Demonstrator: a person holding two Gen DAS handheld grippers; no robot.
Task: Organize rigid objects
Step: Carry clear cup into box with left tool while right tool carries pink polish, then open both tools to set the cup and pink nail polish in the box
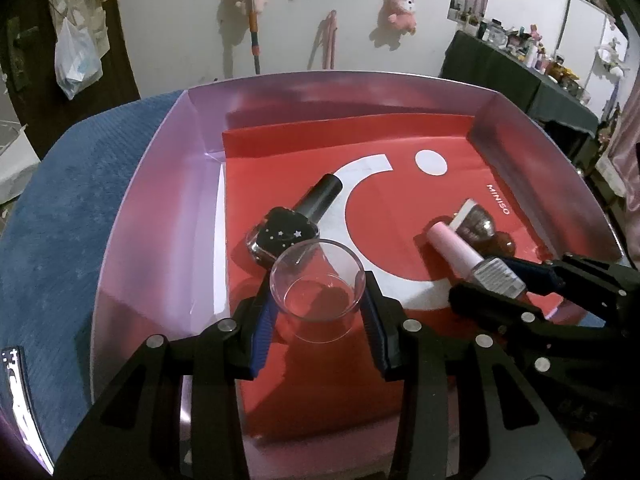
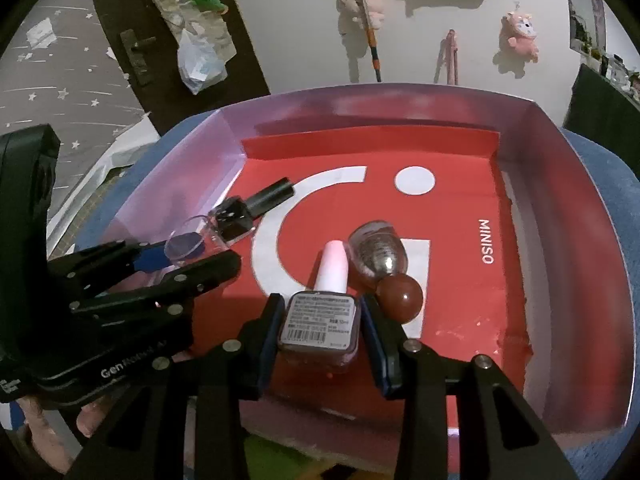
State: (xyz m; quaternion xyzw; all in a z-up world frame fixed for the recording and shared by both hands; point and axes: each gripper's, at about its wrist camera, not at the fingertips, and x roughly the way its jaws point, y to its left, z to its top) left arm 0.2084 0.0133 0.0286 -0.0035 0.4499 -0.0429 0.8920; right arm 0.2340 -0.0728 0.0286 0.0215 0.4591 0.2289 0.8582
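In the left wrist view my left gripper (image 1: 319,285) is shut on a small clear glass cup (image 1: 318,304), held upright just above the red floor of a lilac-walled box (image 1: 160,184). Behind the cup lies a black starred nail polish bottle (image 1: 288,236). My right gripper (image 2: 322,305) is shut on a pink-capped nail polish bottle (image 2: 320,320), tilted with its cap pointing away, low over the box floor. A silver bottle (image 2: 378,252) with a round brown cap (image 2: 400,297) lies right beside it. Each view shows the other gripper: the right gripper (image 1: 492,280) and the left gripper (image 2: 192,258).
A red MINISO bag (image 1: 440,148) lines the box floor. The box rests on a blue cushion (image 1: 60,220). Beyond it are a white wall with plush toys (image 1: 402,8), a dark door with a plastic bag (image 1: 76,60), and a dark shelf of small items (image 1: 520,60) on the right.
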